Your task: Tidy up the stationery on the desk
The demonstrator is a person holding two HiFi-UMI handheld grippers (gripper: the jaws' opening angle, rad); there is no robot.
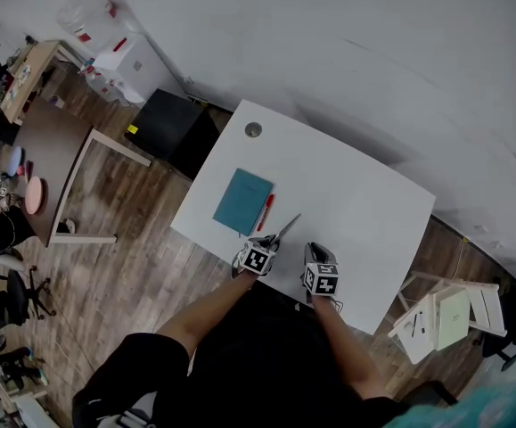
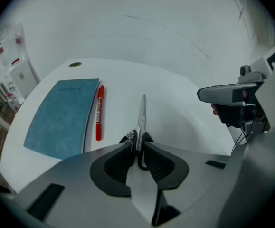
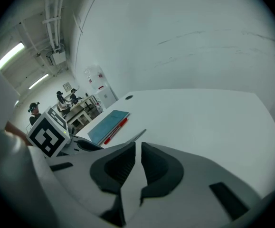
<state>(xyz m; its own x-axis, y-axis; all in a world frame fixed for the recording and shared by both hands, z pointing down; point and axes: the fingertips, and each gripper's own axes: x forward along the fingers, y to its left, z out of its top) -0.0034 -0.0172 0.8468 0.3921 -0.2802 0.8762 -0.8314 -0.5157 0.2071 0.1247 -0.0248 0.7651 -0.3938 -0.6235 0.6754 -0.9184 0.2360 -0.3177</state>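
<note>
While their blades lie closed and point out across the white tabletop, the scissors sit near its front edge, their black handles clamped between the jaws of the left gripper. A red pen lies left of the blades, apart from them, and just beside a teal notebook that lies flat on its other side. The right gripper is held to the right of the left one, its jaws drawn together with nothing between them. A round grommet sits in the tabletop beyond the notebook, and a black cabinet stands on the wooden floor past the far corner.
</note>
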